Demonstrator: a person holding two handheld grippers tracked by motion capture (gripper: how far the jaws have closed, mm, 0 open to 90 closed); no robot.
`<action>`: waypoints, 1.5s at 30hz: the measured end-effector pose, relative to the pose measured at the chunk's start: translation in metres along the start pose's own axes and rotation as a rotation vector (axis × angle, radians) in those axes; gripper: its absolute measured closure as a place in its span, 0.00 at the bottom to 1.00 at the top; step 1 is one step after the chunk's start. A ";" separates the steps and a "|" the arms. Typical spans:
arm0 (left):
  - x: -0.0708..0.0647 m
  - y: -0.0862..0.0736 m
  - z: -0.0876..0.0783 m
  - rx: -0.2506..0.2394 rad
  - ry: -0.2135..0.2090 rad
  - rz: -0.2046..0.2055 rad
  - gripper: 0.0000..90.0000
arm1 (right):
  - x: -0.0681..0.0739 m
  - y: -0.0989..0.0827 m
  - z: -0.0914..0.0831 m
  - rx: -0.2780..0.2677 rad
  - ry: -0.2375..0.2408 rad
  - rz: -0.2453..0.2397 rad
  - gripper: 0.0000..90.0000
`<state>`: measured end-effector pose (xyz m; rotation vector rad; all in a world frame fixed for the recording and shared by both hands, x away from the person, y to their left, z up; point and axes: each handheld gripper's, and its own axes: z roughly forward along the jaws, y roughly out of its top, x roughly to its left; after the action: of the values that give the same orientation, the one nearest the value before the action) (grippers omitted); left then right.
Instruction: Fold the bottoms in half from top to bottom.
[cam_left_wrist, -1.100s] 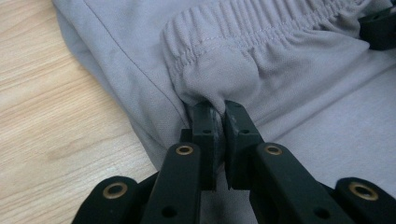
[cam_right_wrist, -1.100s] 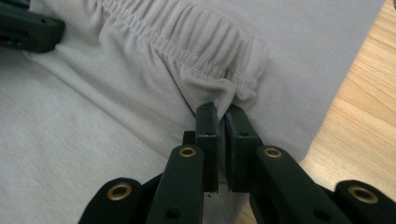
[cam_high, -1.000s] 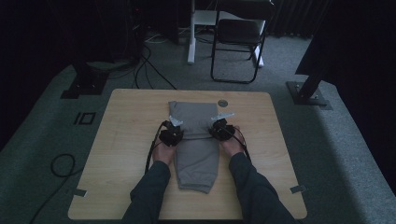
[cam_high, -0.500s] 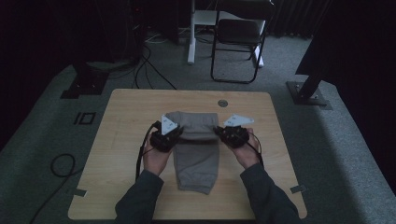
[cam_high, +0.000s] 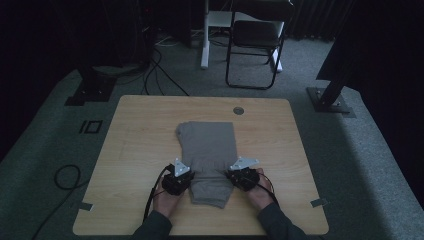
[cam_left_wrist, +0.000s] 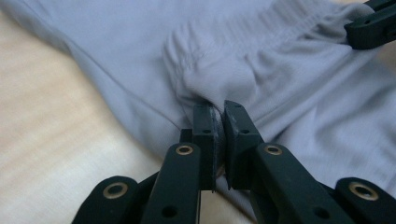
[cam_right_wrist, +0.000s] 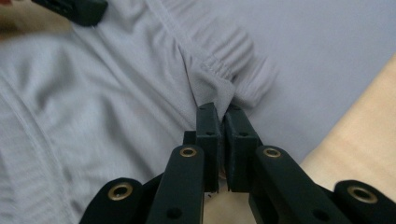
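A grey garment (cam_high: 207, 145) with an elastic waistband lies folded on the wooden table (cam_high: 135, 130). In the high view my left gripper (cam_high: 188, 176) sits at its near left edge and my right gripper (cam_high: 231, 175) at its near right edge. The left gripper view has my left gripper (cam_left_wrist: 219, 109) shut on a gathered bit of the waistband (cam_left_wrist: 219, 79). My right gripper (cam_right_wrist: 218, 112) is shut on the waistband's other end (cam_right_wrist: 219, 88). Each gripper view catches the opposite gripper at its top corner.
A round grommet (cam_high: 238, 110) sits in the table's far edge. A black chair (cam_high: 255, 45) and a white post (cam_high: 205, 35) stand behind the table. Cables (cam_high: 65, 177) trail on the carpet at the left. Bare wood lies on both sides of the garment.
Both hands have come toward the table's near edge, carrying the waistband over the garment. The garment now reaches less far up the table.
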<state>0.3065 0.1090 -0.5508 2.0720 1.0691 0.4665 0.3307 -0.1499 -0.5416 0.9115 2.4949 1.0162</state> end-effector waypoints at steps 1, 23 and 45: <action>0.000 0.000 0.000 0.003 0.003 0.003 0.94 | 0.000 -0.003 0.002 0.000 0.004 0.008 0.96; 0.039 0.038 -0.008 -0.064 0.000 -0.101 0.93 | -0.031 0.013 -0.014 -0.074 0.001 0.164 0.90; 0.035 0.033 0.025 0.019 -0.054 -0.080 0.90 | -0.041 0.015 0.021 -0.018 0.044 0.222 0.92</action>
<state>0.3598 0.1138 -0.5434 2.0381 1.1237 0.3599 0.3779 -0.1575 -0.5440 1.1937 2.4555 1.1355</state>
